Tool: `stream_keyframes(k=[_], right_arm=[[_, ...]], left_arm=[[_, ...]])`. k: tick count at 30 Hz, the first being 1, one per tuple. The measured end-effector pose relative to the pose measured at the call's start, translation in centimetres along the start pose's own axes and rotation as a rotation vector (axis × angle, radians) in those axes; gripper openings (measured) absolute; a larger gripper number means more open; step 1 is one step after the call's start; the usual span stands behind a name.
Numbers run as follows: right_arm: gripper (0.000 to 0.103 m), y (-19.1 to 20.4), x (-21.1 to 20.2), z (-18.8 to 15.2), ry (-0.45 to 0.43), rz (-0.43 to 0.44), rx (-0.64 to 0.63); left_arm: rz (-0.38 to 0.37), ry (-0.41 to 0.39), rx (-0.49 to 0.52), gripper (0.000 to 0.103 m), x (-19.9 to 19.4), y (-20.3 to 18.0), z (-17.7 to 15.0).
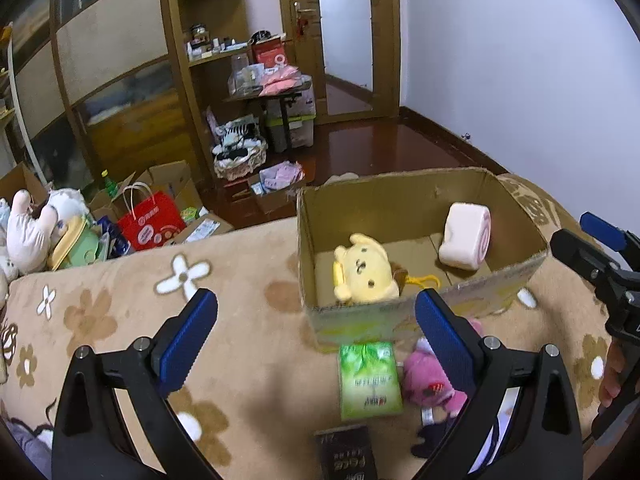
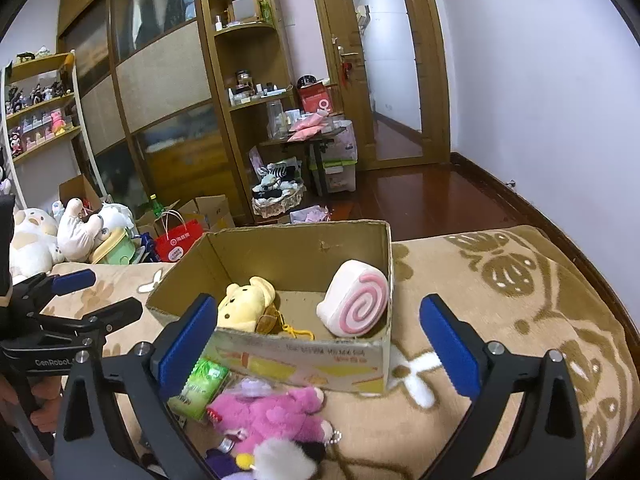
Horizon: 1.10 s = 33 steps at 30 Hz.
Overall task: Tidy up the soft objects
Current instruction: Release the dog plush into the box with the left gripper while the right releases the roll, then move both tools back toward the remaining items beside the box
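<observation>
Both grippers released, empty: left gripper (image 1: 316, 316), right gripper (image 2: 318, 330). Cardboard box (image 2: 296, 356) at 12 o'clock holds yellow plush (image 2: 244, 306) and pink swirl roll (image 2: 356, 300).

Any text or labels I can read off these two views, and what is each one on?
"GenRobot": left gripper, on its body in the right wrist view.
Box front: a printed line, too blurred to read.
Green pack: characters, blurred.
Red bag: white logo and characters, too small.
Dark booklet: gold print, unreadable.
</observation>
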State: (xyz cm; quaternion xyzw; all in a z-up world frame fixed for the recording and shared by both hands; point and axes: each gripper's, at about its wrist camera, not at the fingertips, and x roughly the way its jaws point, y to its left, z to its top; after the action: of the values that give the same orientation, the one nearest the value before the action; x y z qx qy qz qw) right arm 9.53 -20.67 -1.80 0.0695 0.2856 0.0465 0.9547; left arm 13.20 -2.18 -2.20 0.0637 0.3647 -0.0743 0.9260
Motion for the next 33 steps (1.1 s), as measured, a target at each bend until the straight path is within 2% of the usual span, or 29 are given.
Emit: stream_keyframes(k=[8,12,20,33], right_arm=[[0.103,0.8,-2.9,-0.6,0.000,-0.007,-0.011],[0.103,1.3,-4.3,-0.8,-0.009,-0.013,-0.025],[0.103,2.0,-6.8,-1.6,-0.034,-0.007,-0.042],[0.103,3.2,-7.6,-3.8,0.062,-0.013,-0.046]], left_arm=[[0.010,0.022,-0.040,0.098,-2.7,0.7,-2.0],[-0.005,0.051,-0.038,0.098,-4.0,0.6,-2.9],[0.000,0.053,-0.034,0.098,-6.5,0.4,-4.1],[-0.012,0.124,-0.050,0.098,-7.1,0.8,-5.8]])
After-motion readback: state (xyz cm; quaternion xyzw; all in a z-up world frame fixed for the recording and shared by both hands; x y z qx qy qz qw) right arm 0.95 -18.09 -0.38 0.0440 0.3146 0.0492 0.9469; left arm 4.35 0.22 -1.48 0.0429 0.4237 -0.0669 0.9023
